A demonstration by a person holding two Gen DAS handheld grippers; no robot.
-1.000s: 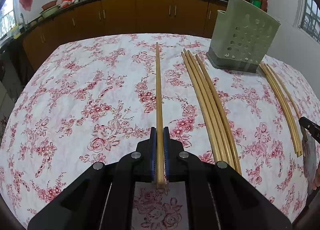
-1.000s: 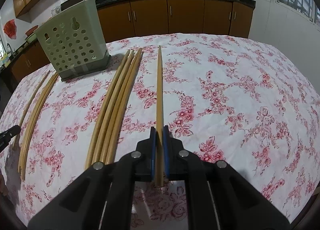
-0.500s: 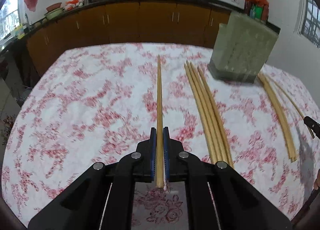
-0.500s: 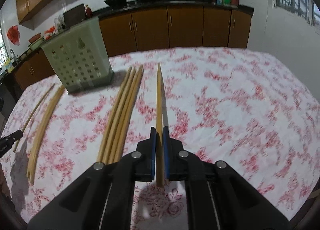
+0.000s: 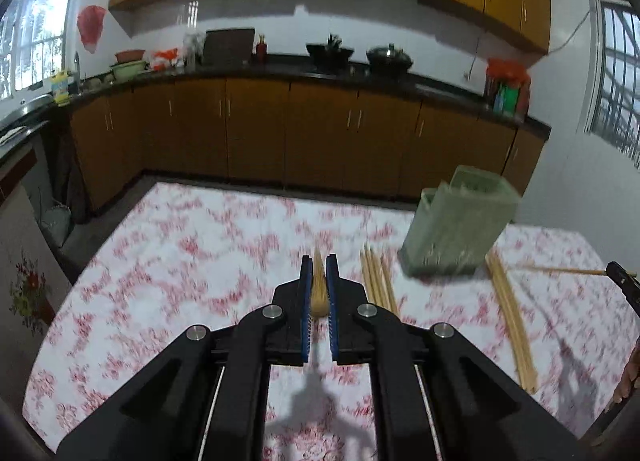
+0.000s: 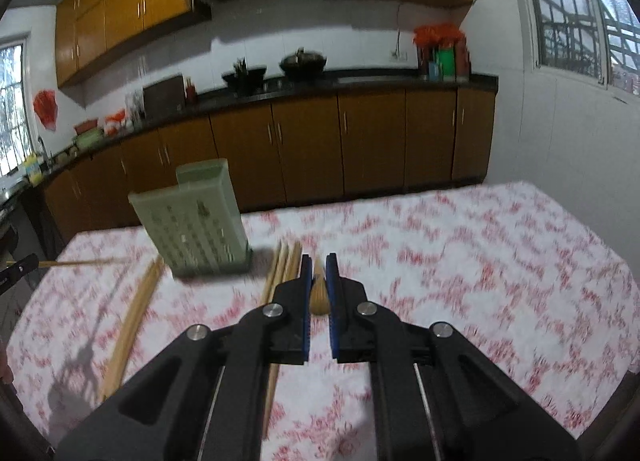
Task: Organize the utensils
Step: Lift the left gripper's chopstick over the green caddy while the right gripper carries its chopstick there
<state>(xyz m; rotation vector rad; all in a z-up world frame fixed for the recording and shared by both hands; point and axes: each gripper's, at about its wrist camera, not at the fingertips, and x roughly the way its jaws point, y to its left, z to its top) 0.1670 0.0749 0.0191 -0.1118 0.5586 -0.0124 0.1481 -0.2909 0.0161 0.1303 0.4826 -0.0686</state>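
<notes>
My left gripper (image 5: 319, 263) is shut on one wooden chopstick (image 5: 319, 293), held in the air above the floral tablecloth (image 5: 192, 261) and seen end-on. My right gripper (image 6: 319, 263) is likewise shut on a single chopstick (image 6: 319, 295) above the table. A pale green perforated utensil holder (image 5: 460, 229) (image 6: 196, 221) stands on the table between the two. Bundles of chopsticks lie flat beside it (image 5: 378, 281) (image 5: 510, 313) (image 6: 285, 265) (image 6: 136, 317). Each gripper shows at the edge of the other's view, with its chopstick pointing toward the holder (image 5: 568, 270) (image 6: 80, 262).
Brown kitchen cabinets (image 5: 320, 133) under a dark counter with pots and bottles run behind the table. The table's far edge (image 5: 280, 195) lies just beyond the holder. A white wall and a window (image 6: 572, 9) are on the right.
Both grippers have risen from the table, each lifting its chopstick off the cloth. The views have tilted up, so the cabinets and wall now fill the upper half.
</notes>
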